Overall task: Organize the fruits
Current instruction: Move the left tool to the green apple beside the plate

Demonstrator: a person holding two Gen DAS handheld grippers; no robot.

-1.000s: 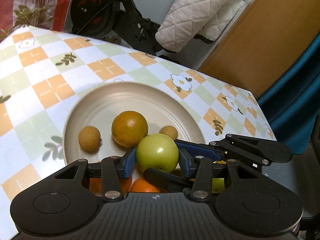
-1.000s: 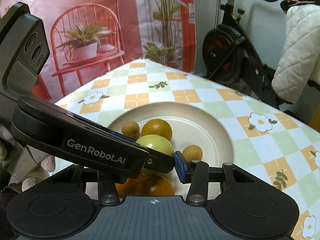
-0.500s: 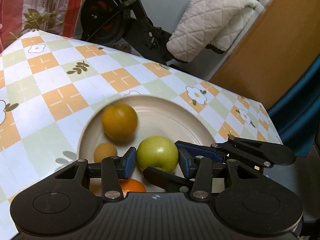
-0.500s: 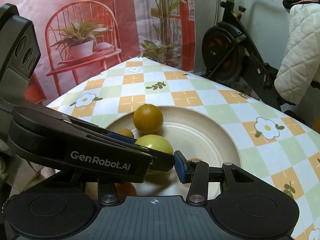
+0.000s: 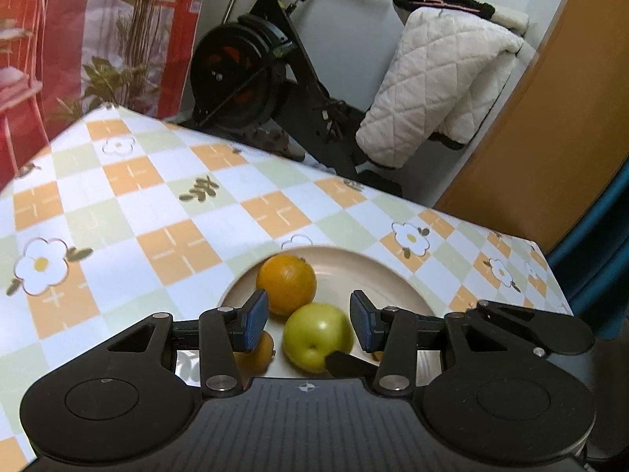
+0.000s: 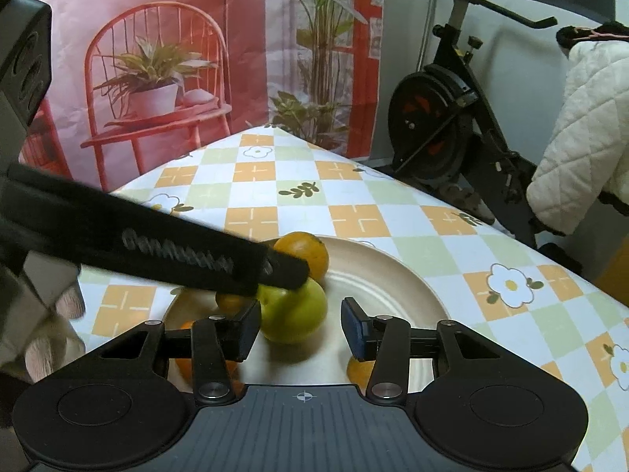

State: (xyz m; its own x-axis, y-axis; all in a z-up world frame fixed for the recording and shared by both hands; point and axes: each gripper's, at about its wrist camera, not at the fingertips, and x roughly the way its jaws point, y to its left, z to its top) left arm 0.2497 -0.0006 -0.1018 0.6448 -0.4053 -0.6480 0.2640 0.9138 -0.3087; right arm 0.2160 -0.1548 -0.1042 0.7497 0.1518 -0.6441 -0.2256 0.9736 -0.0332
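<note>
With the apple [image 5: 317, 338] on the plate [image 5: 393, 275] just beside the orange [image 5: 286, 283], I'd clear the left gripper [image 5: 309, 316] before closing the right gripper [image 6: 300, 328] (both stand parted around it, neither clamping).

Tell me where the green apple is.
The green apple lies on the beige plate, just in front of the orange, between the left gripper's open pads.

A: Setting? Home room.
B: Evidence: exercise bike [image 5: 251, 74], quilted white jacket [image 5: 440, 90] draped on it, checked floral tablecloth [image 6: 354, 204] over the surface, plant-print wall hanging [image 6: 177, 59].
</note>
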